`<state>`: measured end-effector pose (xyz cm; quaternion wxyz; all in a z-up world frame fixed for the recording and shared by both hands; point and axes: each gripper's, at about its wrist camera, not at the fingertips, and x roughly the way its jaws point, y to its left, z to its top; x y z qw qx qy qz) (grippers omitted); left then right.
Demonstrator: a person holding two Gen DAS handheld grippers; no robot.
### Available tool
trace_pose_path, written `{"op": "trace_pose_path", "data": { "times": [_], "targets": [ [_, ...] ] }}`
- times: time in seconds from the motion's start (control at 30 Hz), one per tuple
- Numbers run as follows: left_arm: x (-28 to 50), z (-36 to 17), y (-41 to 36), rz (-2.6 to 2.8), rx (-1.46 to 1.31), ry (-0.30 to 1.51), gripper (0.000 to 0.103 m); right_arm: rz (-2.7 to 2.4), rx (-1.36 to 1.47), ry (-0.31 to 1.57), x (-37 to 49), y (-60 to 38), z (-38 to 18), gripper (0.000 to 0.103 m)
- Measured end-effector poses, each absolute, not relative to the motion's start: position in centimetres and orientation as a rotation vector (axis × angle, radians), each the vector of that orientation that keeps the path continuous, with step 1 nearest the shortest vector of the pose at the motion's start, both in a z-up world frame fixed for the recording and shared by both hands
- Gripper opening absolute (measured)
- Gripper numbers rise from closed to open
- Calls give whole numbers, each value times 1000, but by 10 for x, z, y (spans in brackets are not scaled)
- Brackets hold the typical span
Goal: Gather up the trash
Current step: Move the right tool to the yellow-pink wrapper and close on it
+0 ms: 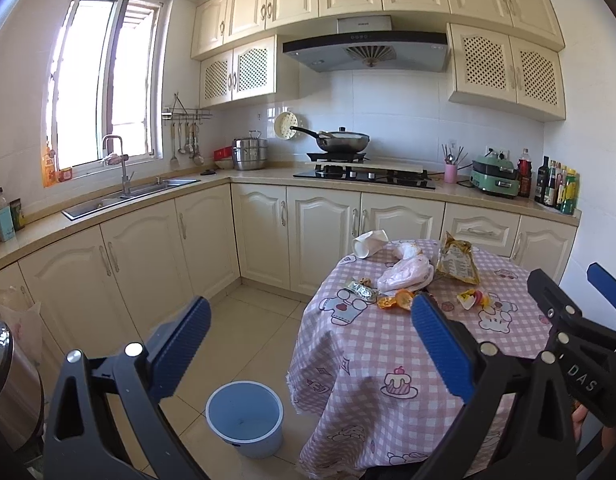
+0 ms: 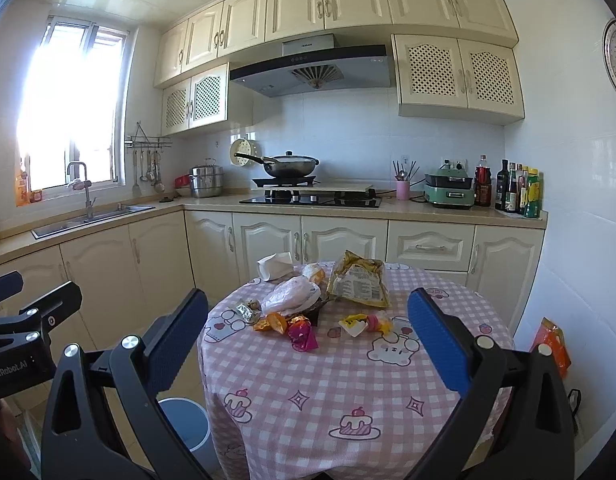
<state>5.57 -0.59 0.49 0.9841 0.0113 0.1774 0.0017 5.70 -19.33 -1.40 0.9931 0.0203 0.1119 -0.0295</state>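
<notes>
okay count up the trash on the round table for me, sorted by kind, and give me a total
Paper cup, lying on its side: 1
Plastic bags: 2
Large yellow snack bag: 1
Small wrappers: 4
Total: 8; anything hidden under the pile is not counted.

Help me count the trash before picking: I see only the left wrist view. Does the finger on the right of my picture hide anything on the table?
Observer: Yes. The right wrist view shows a magenta foil wrapper lying on the tablecloth, next to the orange wrapper.
Operator: Anything beyond the table's right side?
Observer: An orange bag sits low by the right wall, past the table edge. I cannot tell whether it is trash.
</notes>
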Motion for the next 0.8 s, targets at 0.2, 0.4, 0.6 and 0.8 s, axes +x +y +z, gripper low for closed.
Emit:
{"op": "trace_pose_path", "data": {
  "times": [0.2,0.4,0.6,0.8],
  "targets": [
    [87,-2,-17,-15,55,407,98,-71,64,262,82,-205,-16,96],
    [134,-22,-30,-86,53,511,98,-112,90,346,120,-225,-34,96],
    [190,-55,-58,-158,73,615,98,-172,121,435,160,-253,-60,96],
    [240,-83,-78,-198,65,688,98,-207,135,562,207,-276,-94,96]
  ]
}}
